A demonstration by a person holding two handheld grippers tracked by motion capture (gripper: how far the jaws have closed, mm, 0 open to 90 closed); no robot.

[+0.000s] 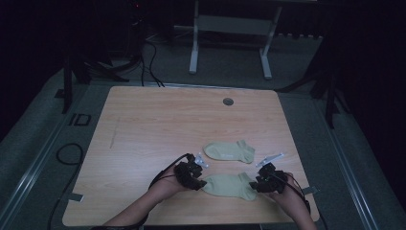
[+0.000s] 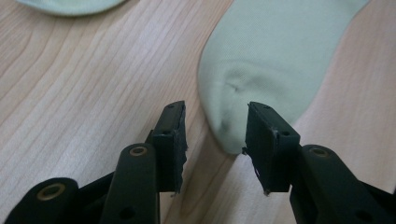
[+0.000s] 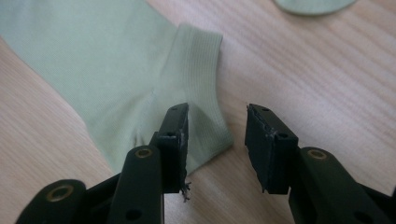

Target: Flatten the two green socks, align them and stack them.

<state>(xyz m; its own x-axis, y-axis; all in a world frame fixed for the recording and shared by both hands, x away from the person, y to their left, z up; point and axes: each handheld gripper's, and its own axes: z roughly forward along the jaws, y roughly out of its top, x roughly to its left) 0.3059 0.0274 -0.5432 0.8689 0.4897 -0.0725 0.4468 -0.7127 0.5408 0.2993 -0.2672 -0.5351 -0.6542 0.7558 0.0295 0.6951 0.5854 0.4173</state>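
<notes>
High view shows two pale green ankle socks on the wooden table (image 1: 143,124): the far sock (image 1: 229,151) lies flat and apart, while the near sock (image 1: 229,185) lies between the left gripper (image 1: 198,181) at its toe and the right gripper (image 1: 257,183) at its cuff. Both jaw pairs stand spread. Each gripper partly hides its end of the sock.

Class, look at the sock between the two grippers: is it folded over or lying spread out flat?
Spread flat. The near sock lies at full length on the table, toe at the left gripper, cuff at the right gripper, with no fold showing.
</notes>
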